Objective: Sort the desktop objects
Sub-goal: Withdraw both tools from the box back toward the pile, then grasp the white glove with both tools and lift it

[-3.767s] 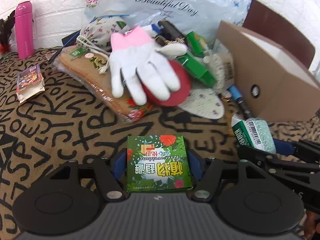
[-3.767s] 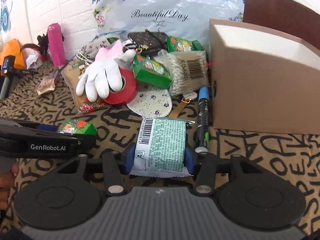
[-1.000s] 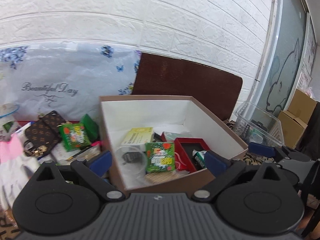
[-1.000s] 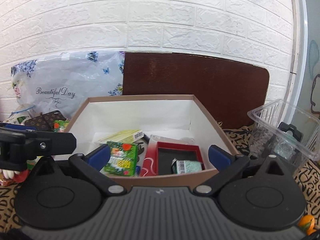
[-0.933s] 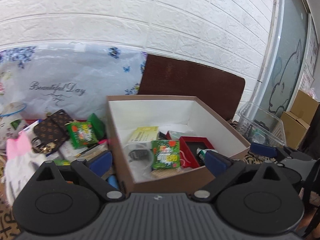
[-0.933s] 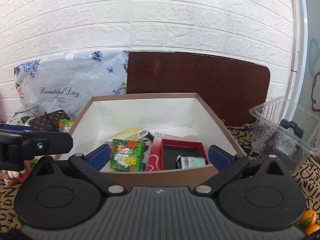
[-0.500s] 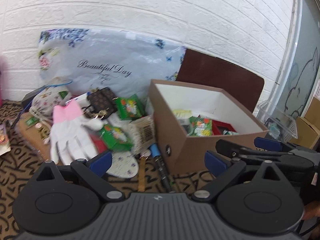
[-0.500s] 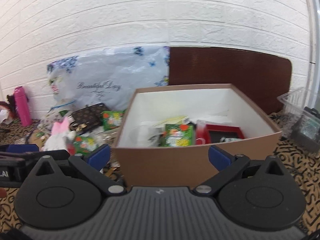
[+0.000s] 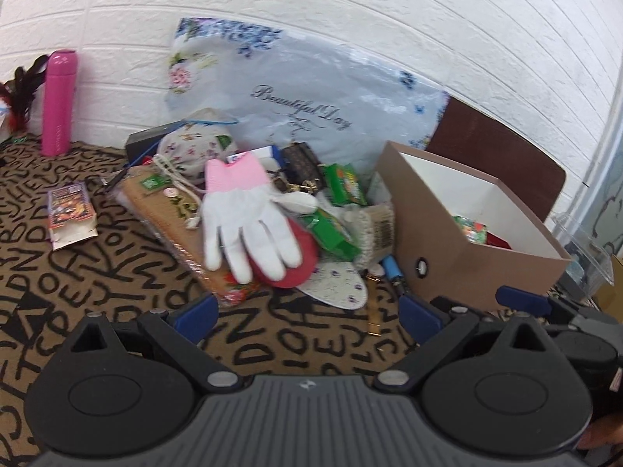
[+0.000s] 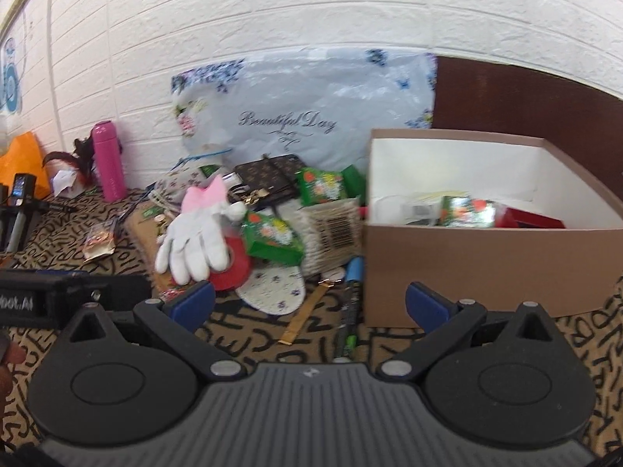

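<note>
A brown cardboard box [image 10: 479, 268] with a white inside stands right of a pile of objects and holds a green packet [image 10: 465, 207] and a red case [image 10: 533, 218]. The pile has a white glove with a pink cuff [image 9: 249, 218], a red tape roll [image 10: 233, 264], green packets [image 10: 272, 237], a cotton swab bag [image 10: 331, 229] and a blue marker [image 10: 352, 292]. My left gripper [image 9: 307, 317] is open and empty, above the patterned cloth in front of the pile. My right gripper [image 10: 309, 303] is open and empty, before the box and the pile.
A pink bottle [image 9: 58, 101] stands at the wall on the left. A floral plastic bag [image 9: 303, 105] and a brown board [image 10: 525, 101] lean on the brick wall. A small snack packet [image 9: 70, 214] lies left. A clear plastic tub [image 9: 584, 245] sits right of the box.
Both grippers let go of their packets in the box, then drew back and swung left. The views now face the pile rather than the box's inside.
</note>
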Motion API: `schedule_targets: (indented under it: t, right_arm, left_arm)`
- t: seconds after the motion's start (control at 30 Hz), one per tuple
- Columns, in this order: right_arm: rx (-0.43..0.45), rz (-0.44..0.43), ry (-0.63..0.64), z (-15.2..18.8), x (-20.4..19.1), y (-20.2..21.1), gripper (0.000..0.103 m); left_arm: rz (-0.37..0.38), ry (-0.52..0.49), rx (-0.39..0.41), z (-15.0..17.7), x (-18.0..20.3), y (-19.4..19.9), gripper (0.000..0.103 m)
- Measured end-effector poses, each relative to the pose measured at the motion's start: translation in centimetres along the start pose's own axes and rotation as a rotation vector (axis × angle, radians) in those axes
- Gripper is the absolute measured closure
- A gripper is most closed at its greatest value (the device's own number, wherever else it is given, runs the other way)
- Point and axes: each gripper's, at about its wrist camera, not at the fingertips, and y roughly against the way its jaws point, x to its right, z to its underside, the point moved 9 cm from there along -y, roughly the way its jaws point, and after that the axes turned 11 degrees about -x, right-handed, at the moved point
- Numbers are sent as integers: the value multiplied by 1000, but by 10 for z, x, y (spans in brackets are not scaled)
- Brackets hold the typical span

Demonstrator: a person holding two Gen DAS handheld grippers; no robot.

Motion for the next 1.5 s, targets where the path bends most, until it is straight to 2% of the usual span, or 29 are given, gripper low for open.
schedule_targets:
  t: [0.23, 0.5, 0.63, 0.8, 1.1, 1.17, 1.2, 1.23, 1.27, 1.37, 1.5]
  right_arm:
    - [-26, -57, 97, 0, -43, -33, 2]
    - [-35, -126, 145, -10, -79, -71, 3]
    - [-36, -142, 165, -16, -92, -87, 19]
    - [-32, -144, 166, -23, -99, -106, 21]
    - [-45, -132, 174, -31, -105, -138, 35]
    - [-53, -134, 173, -32, -107, -144, 45]
    - [-46, -118, 177, -32, -107, -145, 47]
    - [-37, -111, 187, -33, -108, -144, 65]
    - [-46, -121, 193, -33, -109, -145, 78]
    - [-50, -141, 164, -34, -108, -142, 83]
    - [4, -160, 157, -44, -107, -121, 86]
  left_arm:
    - [-20, 87, -2, -17, -41, -14, 2]
    - [-12, 100, -9, -37, -64, -42, 9]
    - [-2, 112, -32, -45, -72, -61, 19]
    - [-5, 116, -34, -60, -79, -82, 30]
    - [-13, 124, -55, -71, -88, -106, 60]
    - [-14, 125, -63, -72, -88, -109, 81]
    - [-14, 128, -66, -72, -88, -109, 85]
    - [-16, 129, -66, -73, -88, -110, 88]
    - [-17, 127, -63, -73, -87, -109, 91]
    - [-7, 121, -32, -77, -82, -97, 100]
    - [14, 103, 20, -84, -70, -71, 101]
